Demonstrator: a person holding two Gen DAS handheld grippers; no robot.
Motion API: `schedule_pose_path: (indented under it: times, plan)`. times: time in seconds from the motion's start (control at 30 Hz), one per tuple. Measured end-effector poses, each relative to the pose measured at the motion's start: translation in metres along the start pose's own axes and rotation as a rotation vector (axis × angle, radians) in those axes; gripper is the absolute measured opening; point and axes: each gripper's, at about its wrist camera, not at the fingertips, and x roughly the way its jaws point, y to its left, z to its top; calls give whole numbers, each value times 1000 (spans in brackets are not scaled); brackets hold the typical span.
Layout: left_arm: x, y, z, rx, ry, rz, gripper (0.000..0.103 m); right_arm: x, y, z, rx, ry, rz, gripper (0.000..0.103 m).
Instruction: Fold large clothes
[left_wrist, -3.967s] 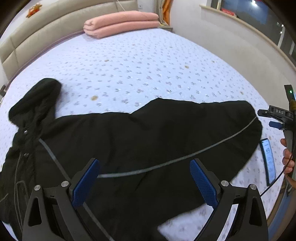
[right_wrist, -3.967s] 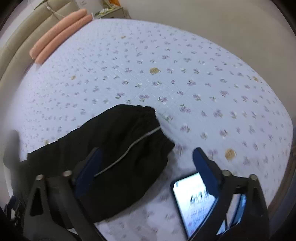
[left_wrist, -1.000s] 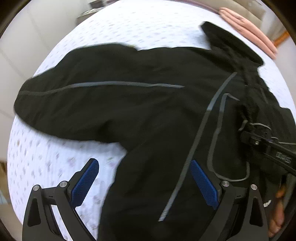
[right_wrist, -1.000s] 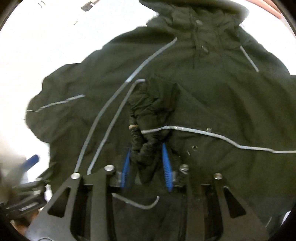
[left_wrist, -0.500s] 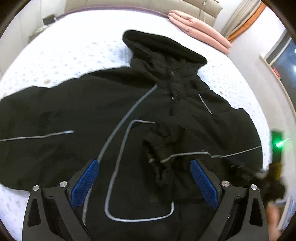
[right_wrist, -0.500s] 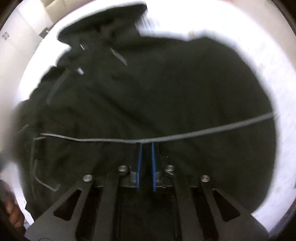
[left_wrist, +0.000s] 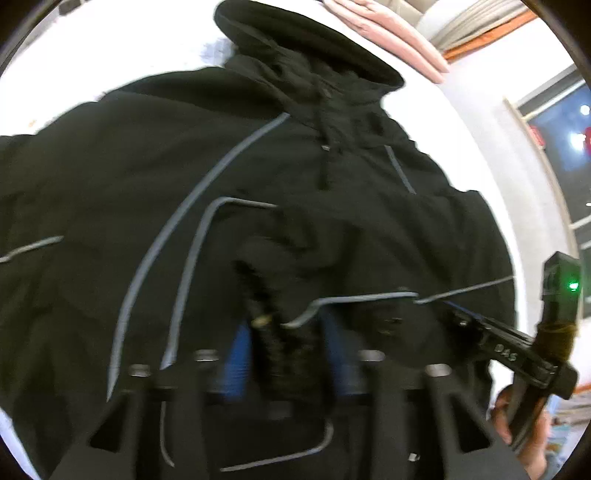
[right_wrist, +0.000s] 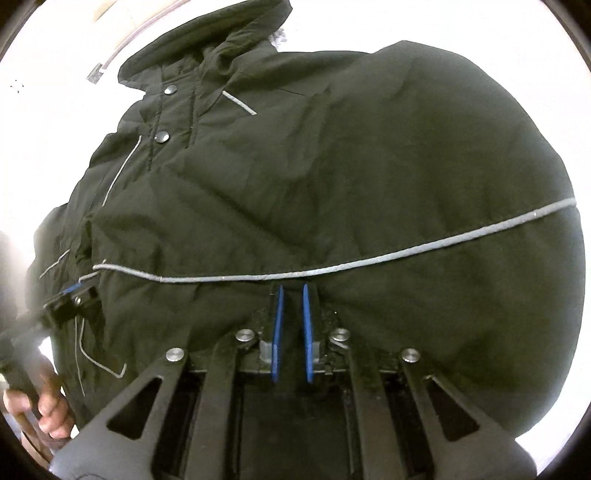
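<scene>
Across the white bed (left_wrist: 436, 110) the black jacket (left_wrist: 147, 177) fills nearly both views, and its lower hem is cut off beneath the gripper bodies, so how far it reaches toward the near side cannot be told; the left wrist view is blurred and the bedding is overexposed. The jacket lies flat, its long axis running near to far, with the hood (left_wrist: 295, 40) at the far end. The left gripper (left_wrist: 284, 354) sits over the jacket's middle, its blue pads drawn in around the bunched cuff (left_wrist: 269, 321) of the sleeve folded across the chest, pinching it. The right gripper (right_wrist: 291, 325) is at the jacket's right side, its pads pressed nearly together on a fold of black cloth just below the grey piping (right_wrist: 406, 254). Folded pink bedding (left_wrist: 388, 29) lies beyond the hood.
</scene>
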Motion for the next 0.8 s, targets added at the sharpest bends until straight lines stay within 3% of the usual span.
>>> schedule_pose_path:
  times: [0.17,0.3,0.4,0.5,0.63,0.7,0.8]
  plan:
    - [-36,-10,0,36,-84,0,20,-21,13,-1,-12,-15,9,37]
    - [-84,7,9,2,-191,12,20,-58,18,-3,-40,-86,-4,40]
    - [-106,34,13,-33,-222,44,20,-78,20,-2,-64,-140,-35,48]
    - [-101,61,12,-46,-186,116,20,-69,19,-2,-97,-136,-123,52]
    - [-65,85,2,-45,-109,217,28,-19,14,3,-86,-39,-185,52]
    - [-53,94,-3,-57,-97,213,30,4,14,1,-105,17,-222,54]
    - [-60,97,-6,-67,-102,200,34,7,16,7,-95,10,-221,58]
